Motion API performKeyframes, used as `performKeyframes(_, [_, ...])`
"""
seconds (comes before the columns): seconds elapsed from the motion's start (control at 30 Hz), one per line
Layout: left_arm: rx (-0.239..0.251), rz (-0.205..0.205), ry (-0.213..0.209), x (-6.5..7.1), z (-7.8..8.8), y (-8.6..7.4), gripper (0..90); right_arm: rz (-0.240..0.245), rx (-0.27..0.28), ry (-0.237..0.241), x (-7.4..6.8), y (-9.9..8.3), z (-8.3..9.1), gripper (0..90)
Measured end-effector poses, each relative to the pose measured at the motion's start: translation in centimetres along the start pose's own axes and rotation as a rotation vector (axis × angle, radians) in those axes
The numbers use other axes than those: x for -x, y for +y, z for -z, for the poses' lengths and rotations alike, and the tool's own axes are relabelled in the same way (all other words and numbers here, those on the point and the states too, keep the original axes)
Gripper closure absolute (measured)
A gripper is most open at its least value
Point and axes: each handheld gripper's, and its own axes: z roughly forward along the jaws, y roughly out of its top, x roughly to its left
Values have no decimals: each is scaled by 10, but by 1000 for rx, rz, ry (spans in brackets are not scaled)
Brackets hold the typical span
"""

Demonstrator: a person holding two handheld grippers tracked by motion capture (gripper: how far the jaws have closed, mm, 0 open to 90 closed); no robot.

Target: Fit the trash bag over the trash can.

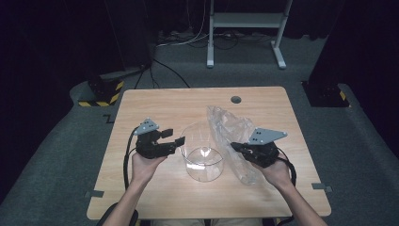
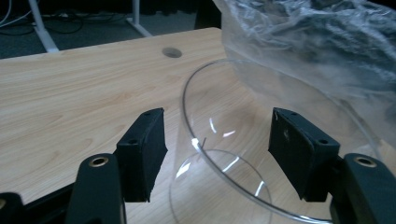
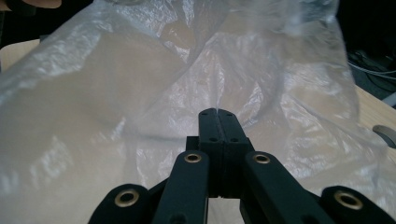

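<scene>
There is one clear bowl and one clear plastic bag on the tabletop, and there are two claws. The bowl stands upright near the middle of the tabletop, between the two hands. The bag lies just right of the bowl, crumpled, and stretches from the back toward the front edge.

The left claw is beside the left rim of the bowl. In the left gripper view its jaws stand apart, the bowl rim passes between them, and the pads do not press on it. The right claw is pinched tight on the bag; in the right gripper view its two jaws meet with a fold of film between them.

Behind the bag there is one round hole in the tabletop. The bag fills the room between the bowl and the right hand. The back left part and the front strip of the tabletop are bare. Beyond the far edge, on the floor, stands a white frame with cables.
</scene>
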Motion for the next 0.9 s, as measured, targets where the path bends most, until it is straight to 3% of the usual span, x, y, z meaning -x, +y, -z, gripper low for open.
performKeyframes(0.1, [-2,-12,-17,4,-1,2,363,11,6,9,-3,2,-1,900])
performKeyframes(0.23, [-10,12,-73,5,-4,4,338,25,8,25,-6,5,-5,900])
performKeyframes(0.3, [-9,13,-82,6,-5,5,327,33,2,35,-9,6,-8,900])
performKeyframes(0.9, [18,-32,-111,21,-8,17,295,69,-42,131,-19,12,-26,900])
